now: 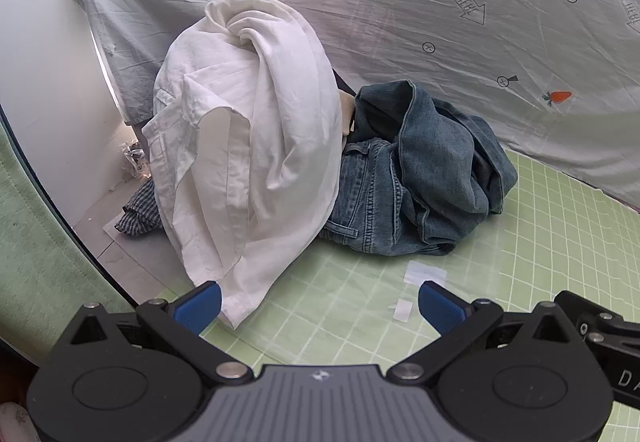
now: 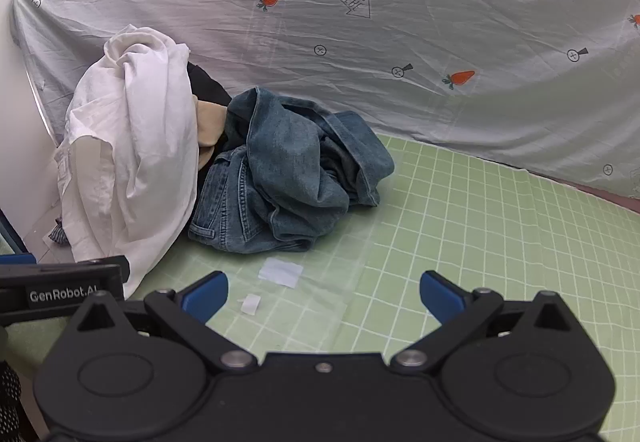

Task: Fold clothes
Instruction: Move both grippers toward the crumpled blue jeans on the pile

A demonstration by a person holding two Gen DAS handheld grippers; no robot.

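A white shirt (image 1: 248, 146) lies heaped over a pile of clothes at the left of the green grid mat (image 1: 540, 242). Crumpled blue jeans (image 1: 420, 178) lie right of it. A checked cloth (image 1: 138, 212) pokes out under the shirt. My left gripper (image 1: 320, 306) is open and empty, its left finger beside the shirt's lower hem. In the right wrist view the shirt (image 2: 132, 154) and jeans (image 2: 292, 170) lie ahead and to the left. A beige garment (image 2: 208, 126) and a dark one show between them. My right gripper (image 2: 324, 294) is open and empty over the mat.
A pale sheet with carrot prints (image 2: 400, 22) hangs behind the mat as a backdrop. Two white tape pieces (image 2: 280, 272) stick to the mat just ahead of the grippers. A white wall (image 1: 40, 62) stands at the left. The left gripper's body (image 2: 60, 290) shows at the lower left.
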